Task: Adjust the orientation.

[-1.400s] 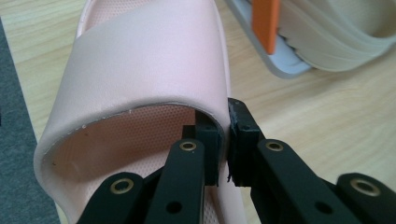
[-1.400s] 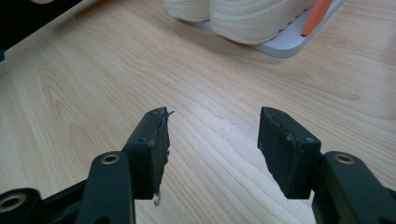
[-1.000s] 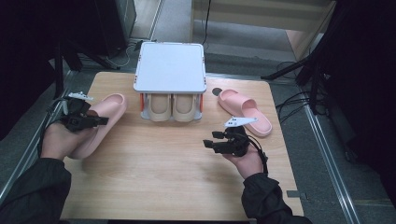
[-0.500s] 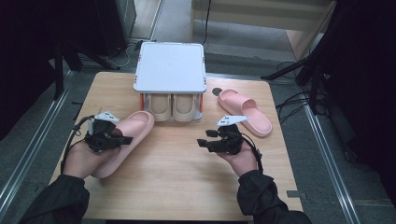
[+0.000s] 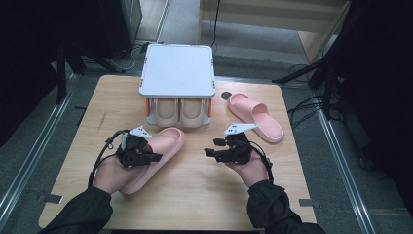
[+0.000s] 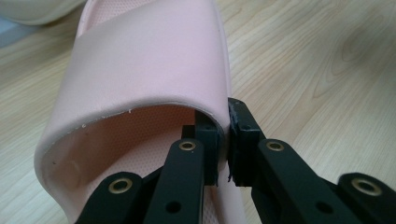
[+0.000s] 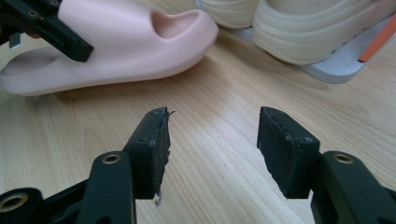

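Your left claw [image 5: 155, 157] grips the near-left pink slipper [image 5: 158, 156] by its strap edge; your right claw [image 5: 210, 147] hangs open over the bench [image 5: 195, 195].

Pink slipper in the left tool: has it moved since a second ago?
Yes. The pink slipper, clamped in the left tool, has come in from the table's left edge toward the middle, now lying just in front of the white shoe rack.
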Demonstrator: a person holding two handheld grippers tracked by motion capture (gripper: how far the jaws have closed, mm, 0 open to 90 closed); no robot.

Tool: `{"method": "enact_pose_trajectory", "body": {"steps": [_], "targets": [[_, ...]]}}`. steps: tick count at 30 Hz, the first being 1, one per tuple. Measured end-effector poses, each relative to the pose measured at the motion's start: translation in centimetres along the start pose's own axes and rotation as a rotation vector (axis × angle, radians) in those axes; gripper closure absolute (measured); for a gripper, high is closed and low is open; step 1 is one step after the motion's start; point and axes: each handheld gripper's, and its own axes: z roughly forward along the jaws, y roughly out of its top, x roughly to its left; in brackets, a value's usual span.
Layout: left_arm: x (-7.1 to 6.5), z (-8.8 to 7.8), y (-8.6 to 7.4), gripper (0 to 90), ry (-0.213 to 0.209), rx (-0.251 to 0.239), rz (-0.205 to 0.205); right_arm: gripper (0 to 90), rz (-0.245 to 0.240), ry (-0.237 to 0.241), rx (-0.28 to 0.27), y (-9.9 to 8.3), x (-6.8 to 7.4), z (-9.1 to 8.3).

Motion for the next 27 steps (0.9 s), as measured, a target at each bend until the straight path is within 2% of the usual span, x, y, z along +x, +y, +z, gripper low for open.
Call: {"method": "enact_pose_trajectory", "body": {"steps": [7,12,15,16,18,21,25,27], "targets": [[-0.4,1.6,0.0,83.6,-0.005,0.024,0.018,44.9,-0.006,0.01,0.024,-0.4,0.5,0.5],[-0.2,1.8,0.1,82.6,-0.023,0.018,0.023,45.3,0.007,0.01,0.019,-0.6,0.6,0.7],[-0.2,1.9,0.1,74.9,-0.046,0.023,0.026,45.4,0.007,0.006,0.021,-0.6,0.6,0.9],[-0.3,1.9,0.1,73.9,-0.041,0.029,0.03,45.4,0.01,0.007,0.021,-0.6,0.6,1.0],[-0.4,1.4,0.0,72.1,-0.031,0.017,0.035,45.5,0.007,0.009,0.026,-0.6,0.6,1.2],[-0.2,0.3,-0.1,67.5,-0.039,-0.001,0.027,46.2,-0.004,0.008,0.03,-0.6,0.8,1.5],[0.3,-1.5,-0.7,70.7,-0.046,-0.031,0.025,48.5,-0.006,0.002,0.028,-0.5,0.9,2.1],[0.9,-2.3,-1.1,74.3,-0.036,-0.021,0.026,54.8,-0.013,-0.01,0.021,-0.5,1.1,2.3]]}}
